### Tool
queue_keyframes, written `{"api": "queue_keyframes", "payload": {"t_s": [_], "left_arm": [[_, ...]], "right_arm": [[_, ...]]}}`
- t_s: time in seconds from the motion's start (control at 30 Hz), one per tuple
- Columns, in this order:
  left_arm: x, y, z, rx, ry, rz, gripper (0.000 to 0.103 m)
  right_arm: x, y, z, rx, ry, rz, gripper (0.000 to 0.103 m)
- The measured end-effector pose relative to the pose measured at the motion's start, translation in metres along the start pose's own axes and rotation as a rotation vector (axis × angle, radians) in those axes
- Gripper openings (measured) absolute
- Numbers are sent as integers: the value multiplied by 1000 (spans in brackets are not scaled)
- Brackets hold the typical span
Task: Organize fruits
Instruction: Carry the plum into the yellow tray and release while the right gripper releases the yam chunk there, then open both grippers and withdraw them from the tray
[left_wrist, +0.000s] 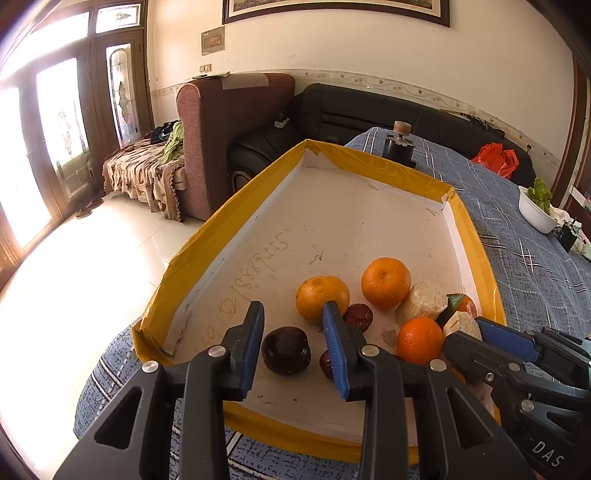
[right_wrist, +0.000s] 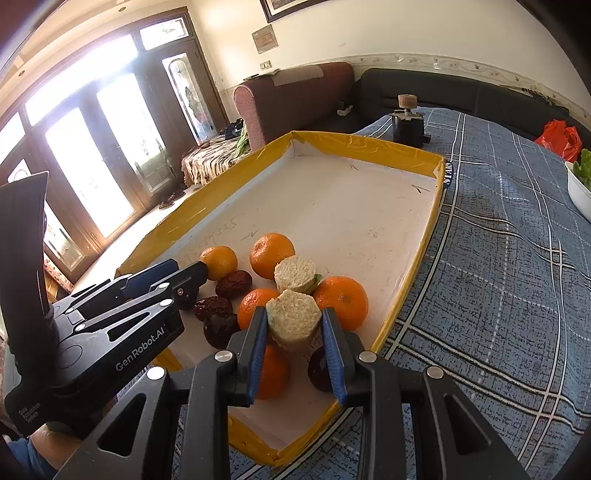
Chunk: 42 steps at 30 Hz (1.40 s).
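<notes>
Sorting step: right tongs (right_wrist: 294, 345) are clamped on a pale hexagonal fibrous block (right_wrist: 294, 318) inside the yellow-rimmed white cardboard tray (right_wrist: 424, 236), left tongs (left_wrist: 293, 343) stand parted and empty around a dark round plum (left_wrist: 286, 350); next, likely lift the block clear of the oranges.

R gripper (right_wrist: 294, 345) jaws clamp pale chunk (right_wrist: 293, 319) (above tray (right_wrist: 413, 295)).

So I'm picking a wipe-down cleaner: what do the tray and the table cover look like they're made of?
The tray looks like white cardboard or foam board, matte, with pen scribbles on its floor and glossy yellow tape wrapping the rim; I can't tell which board. The table cover looks like woven fabric, blue with white plaid lines, soft and wrinkled.
</notes>
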<state>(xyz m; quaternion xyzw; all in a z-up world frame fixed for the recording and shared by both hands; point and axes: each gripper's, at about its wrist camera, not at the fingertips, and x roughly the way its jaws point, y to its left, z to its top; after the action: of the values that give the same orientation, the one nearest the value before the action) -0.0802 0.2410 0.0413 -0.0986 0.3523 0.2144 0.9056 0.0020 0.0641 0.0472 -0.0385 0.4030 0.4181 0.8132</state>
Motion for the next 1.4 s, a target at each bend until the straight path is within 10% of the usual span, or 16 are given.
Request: {"api": "queue_keyframes", "payload": {"t_s": [1.4], "left_arm": [[-4, 2, 0, 1, -8, -5, 46]], "right_arm": [[-15, 7, -6, 1, -7, 12, 45]]}}
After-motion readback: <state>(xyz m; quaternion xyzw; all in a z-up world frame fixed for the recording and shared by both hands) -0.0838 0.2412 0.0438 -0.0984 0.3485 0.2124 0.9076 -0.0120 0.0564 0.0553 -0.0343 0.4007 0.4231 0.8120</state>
